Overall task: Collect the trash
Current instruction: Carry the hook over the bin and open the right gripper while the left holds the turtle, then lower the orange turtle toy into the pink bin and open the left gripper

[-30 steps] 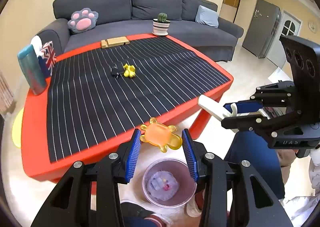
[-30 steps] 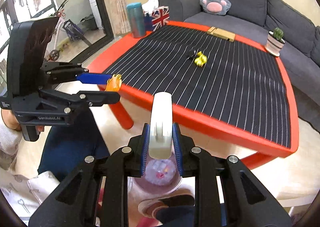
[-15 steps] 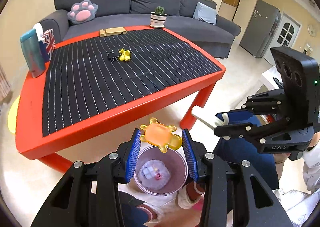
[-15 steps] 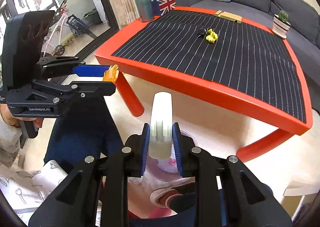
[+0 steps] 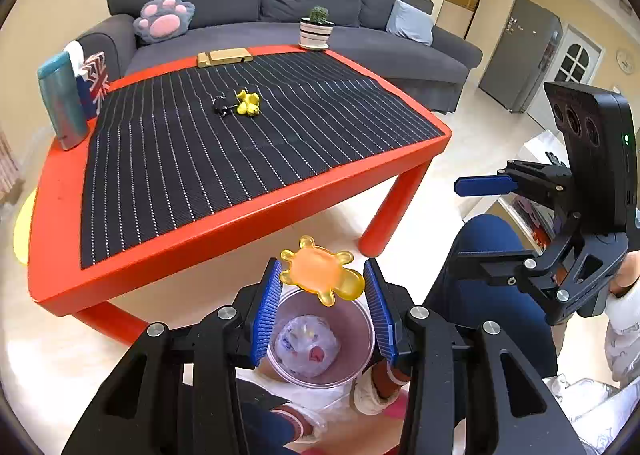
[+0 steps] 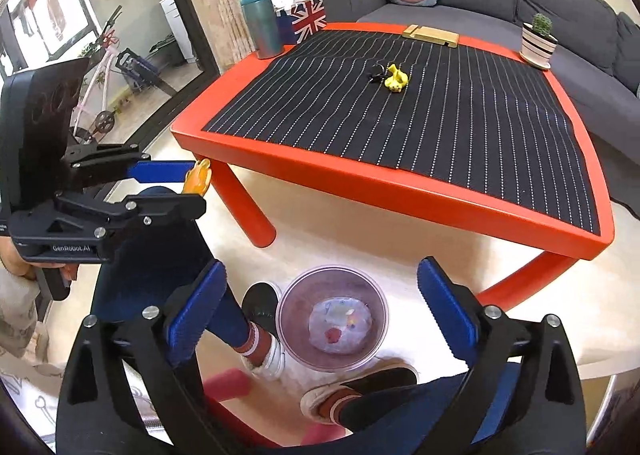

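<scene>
In the left wrist view, the left claw [image 5: 322, 295] grips an orange turtle [image 5: 320, 275] above the bin [image 5: 362, 351] on the floor at 6 o'clock, while the right claw [image 5: 476, 221] at 3 o'clock stands spread and empty; a yellow scrap [image 5: 248, 103] lies on the red surface [image 5: 192, 243] at 11 o'clock. In the right wrist view, the right claw [image 6: 318, 301] gapes wide over the bin [image 6: 288, 319], holding nothing, and the left claw [image 6: 196, 187] at 9 o'clock pinches the turtle [image 6: 198, 179].
</scene>
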